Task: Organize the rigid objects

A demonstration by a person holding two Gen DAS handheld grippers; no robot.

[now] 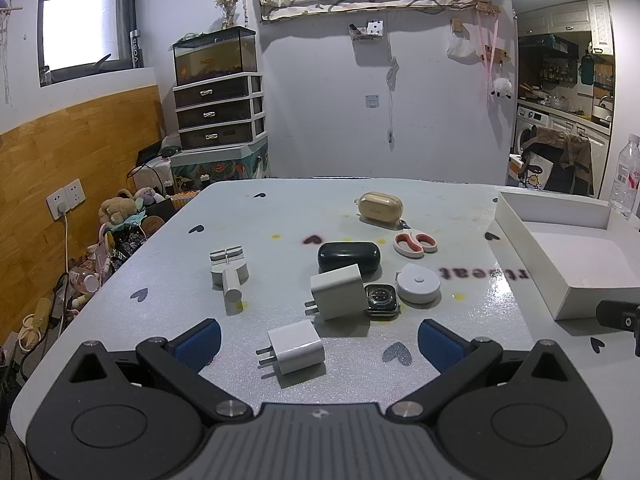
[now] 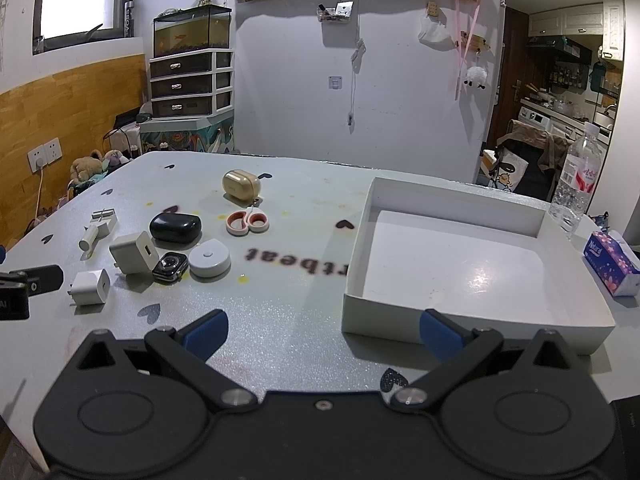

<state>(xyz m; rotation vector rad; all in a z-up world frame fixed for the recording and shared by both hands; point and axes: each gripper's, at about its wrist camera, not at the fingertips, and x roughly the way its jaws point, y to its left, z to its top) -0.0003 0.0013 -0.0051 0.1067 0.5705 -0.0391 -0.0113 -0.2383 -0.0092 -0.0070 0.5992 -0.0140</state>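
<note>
My left gripper (image 1: 319, 344) is open, with a small white charger (image 1: 295, 346) on the table between its blue pads. Beyond lie a larger white charger (image 1: 338, 291), a watch face (image 1: 381, 298), a round white tape measure (image 1: 418, 283), a black case (image 1: 348, 257), scissors (image 1: 414, 243), a gold earbud case (image 1: 380, 208) and a grey tool (image 1: 229, 270). My right gripper (image 2: 324, 334) is open and empty over bare table, in front of the empty white box (image 2: 456, 264). The same objects lie to its left, the small charger (image 2: 90, 287) nearest.
A water bottle (image 2: 576, 178) and a tissue pack (image 2: 610, 262) stand right of the box. The table's left edge drops to floor clutter and a drawer unit (image 1: 218, 112) by the wall. The right gripper's tip shows in the left wrist view (image 1: 618, 314).
</note>
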